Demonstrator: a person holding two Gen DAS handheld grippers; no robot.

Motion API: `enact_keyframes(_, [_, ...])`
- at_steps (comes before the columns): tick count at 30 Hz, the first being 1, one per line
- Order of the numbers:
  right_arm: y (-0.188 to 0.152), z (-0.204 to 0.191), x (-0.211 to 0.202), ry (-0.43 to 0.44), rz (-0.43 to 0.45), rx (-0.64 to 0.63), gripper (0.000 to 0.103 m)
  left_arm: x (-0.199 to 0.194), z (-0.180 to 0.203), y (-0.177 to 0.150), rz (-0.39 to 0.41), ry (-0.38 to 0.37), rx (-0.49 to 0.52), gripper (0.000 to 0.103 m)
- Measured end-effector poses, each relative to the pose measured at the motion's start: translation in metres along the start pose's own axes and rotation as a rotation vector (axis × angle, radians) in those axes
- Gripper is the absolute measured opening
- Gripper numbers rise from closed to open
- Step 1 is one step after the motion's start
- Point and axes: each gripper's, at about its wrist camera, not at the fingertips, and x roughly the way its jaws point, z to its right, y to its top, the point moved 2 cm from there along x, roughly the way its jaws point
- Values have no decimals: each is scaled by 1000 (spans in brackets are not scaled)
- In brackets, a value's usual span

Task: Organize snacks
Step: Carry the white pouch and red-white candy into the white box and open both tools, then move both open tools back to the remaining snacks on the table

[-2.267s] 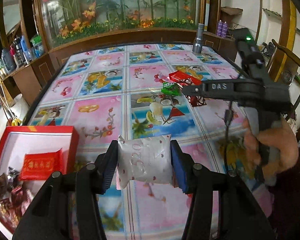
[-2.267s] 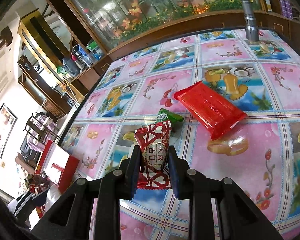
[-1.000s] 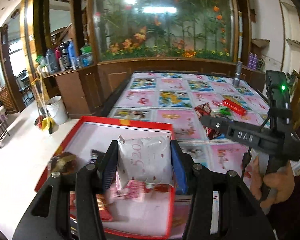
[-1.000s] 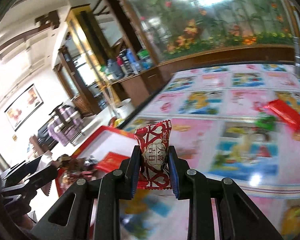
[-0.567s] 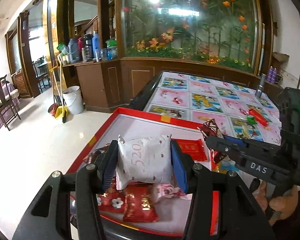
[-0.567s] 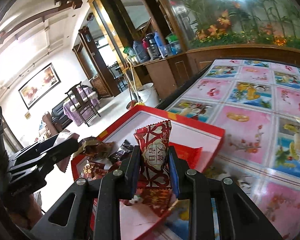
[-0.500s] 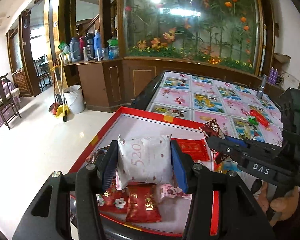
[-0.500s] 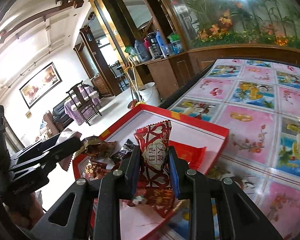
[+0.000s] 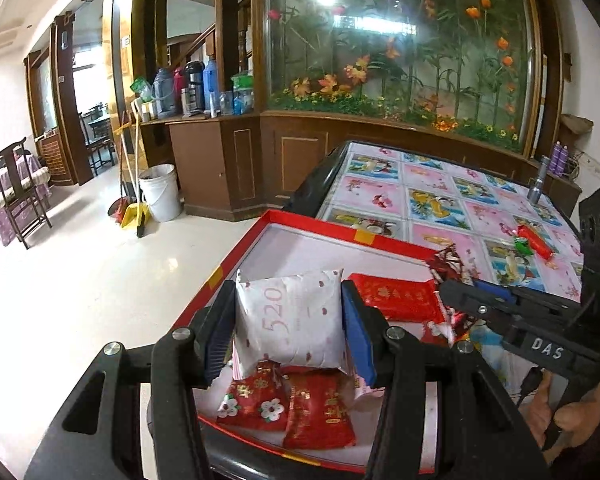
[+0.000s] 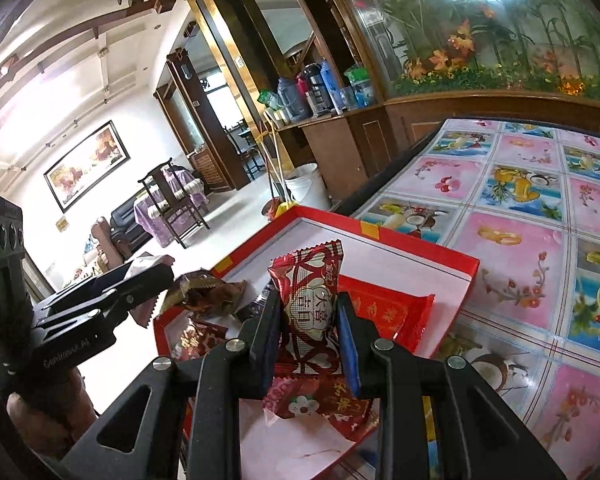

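My left gripper (image 9: 288, 328) is shut on a white snack packet (image 9: 290, 320) printed "520", held above the red box (image 9: 300, 227) at the table's left end. My right gripper (image 10: 309, 320) is shut on a red-and-white candy packet (image 10: 310, 300), also over the red box (image 10: 380, 242). Inside the box lie a flat red packet (image 9: 396, 298) and several red snack packets (image 9: 288, 404). In the left wrist view the right gripper (image 9: 452, 280) reaches in from the right with its candy. In the right wrist view the left gripper (image 10: 156, 276) shows at the left.
On the flowered tablecloth (image 9: 440, 208) lie a long red packet (image 9: 534, 242) and a small green one (image 9: 522, 247), with a metal flashlight (image 9: 537, 182) farther back. The box overhangs the table's left edge above a white floor. A white bucket (image 9: 160, 192) and broom stand by a wooden cabinet.
Both grippers have swung left with their packets from the table toward the red box and have stayed nearly still over it for the last half second.
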Motion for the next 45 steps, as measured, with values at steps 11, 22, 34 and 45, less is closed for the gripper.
enact_keyframes(11, [-5, -5, 13, 21, -39, -8, 28, 23, -12, 7, -24, 40, 7, 50])
enact_keyframes(22, [6, -6, 17, 17, -20, -21, 51, 43, -2, 15, -56, 61, 11, 78])
enact_keyframes(34, [37, 141, -57, -314, 95, 109, 56, 37, 42, 23, -57, 9, 100, 78])
enact_keyframes(45, [58, 347, -104, -659, 42, 363, 62, 40, 123, 35, -96, -71, 257, 78])
